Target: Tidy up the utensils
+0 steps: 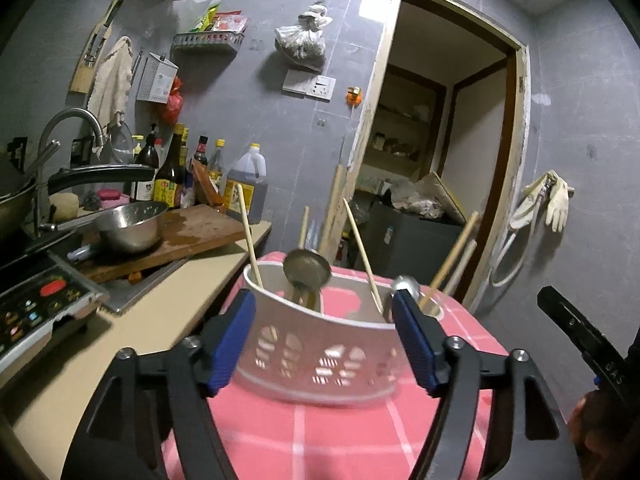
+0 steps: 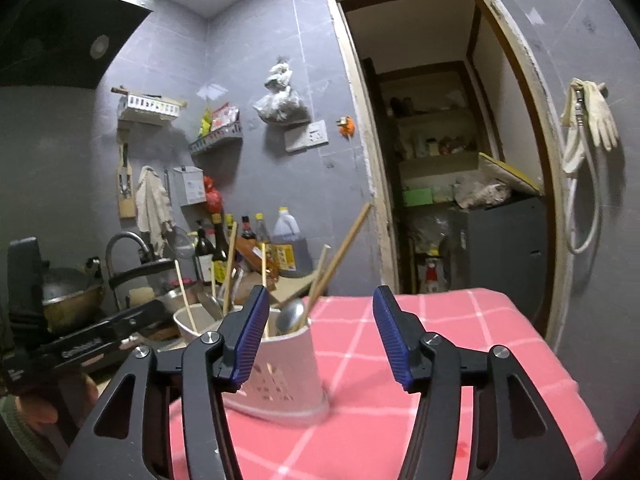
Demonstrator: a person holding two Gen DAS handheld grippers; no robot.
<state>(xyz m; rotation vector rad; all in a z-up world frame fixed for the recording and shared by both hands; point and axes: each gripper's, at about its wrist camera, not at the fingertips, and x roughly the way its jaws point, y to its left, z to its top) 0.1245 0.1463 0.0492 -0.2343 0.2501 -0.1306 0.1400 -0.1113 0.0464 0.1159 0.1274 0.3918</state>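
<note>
The holder (image 1: 320,344) stands on the pink cloth (image 1: 340,440); chopsticks (image 1: 362,248) and 2 spoons (image 1: 307,268) are kept upright inside. The left gripper (image 1: 322,340) straddles it, spread, gripping nothing. The right gripper (image 2: 318,336) is spread, empty. Any closing is best centred to avoid tipping.

The utensil holder (image 1: 320,356) stands on the tablecloth (image 1: 352,436), between the left gripper's (image 1: 322,340) fingers. Chopsticks (image 1: 362,254) and a ladle (image 1: 306,268) stand inside it. The counter (image 1: 132,332) lies left.
</note>
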